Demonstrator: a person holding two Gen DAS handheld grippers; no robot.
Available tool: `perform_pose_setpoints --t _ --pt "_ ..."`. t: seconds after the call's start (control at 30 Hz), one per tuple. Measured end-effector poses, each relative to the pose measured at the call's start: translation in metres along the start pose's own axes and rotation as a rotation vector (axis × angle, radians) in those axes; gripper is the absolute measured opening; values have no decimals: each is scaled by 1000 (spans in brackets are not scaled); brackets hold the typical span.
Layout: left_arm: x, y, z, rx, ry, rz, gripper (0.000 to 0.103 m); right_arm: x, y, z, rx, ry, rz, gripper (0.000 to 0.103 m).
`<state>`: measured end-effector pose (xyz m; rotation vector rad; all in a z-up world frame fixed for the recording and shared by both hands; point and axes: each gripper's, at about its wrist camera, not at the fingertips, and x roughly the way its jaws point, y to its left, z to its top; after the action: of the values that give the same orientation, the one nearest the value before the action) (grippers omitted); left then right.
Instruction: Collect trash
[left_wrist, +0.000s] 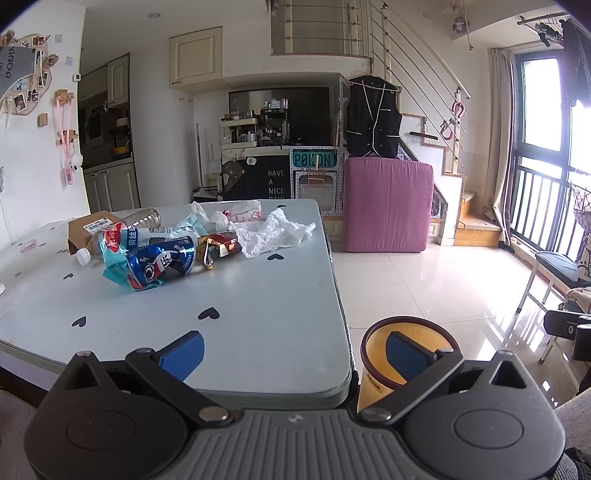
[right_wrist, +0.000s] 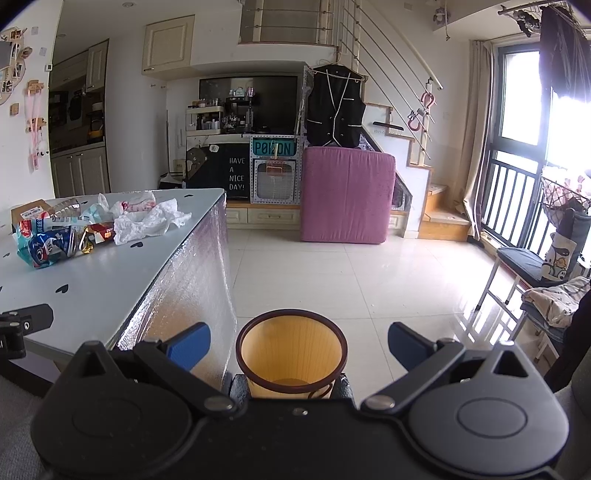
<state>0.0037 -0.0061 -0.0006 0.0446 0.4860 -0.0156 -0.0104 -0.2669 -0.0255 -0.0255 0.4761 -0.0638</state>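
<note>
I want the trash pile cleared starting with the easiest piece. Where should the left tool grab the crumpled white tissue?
Probably the raised crumpled ridge in the middle of the white tissue, coming from above on the near side. It lies loose at the pile's right edge, apart from the crushed blue can, so open fingers can pinch a fold.

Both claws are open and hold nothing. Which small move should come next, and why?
Probably move the left claw forward over the table toward the crushed blue can, the nearest piece of the trash pile. The bin stands on the floor beside the table, seemingly empty, below the open right claw.

Crinkled paper tissue (left_wrist: 273, 230), glossy floor tiles (left_wrist: 424, 288)
</note>
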Motion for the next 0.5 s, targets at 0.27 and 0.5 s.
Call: perform_pose_setpoints --t 0.27,0.5 --pt "0 0 0 -1 1 -1 103 2 -7 -2 1 2 -1 103" --pt "0 1 0 -1 2 -1 103 3 -12 -2 2 5 -1 103"
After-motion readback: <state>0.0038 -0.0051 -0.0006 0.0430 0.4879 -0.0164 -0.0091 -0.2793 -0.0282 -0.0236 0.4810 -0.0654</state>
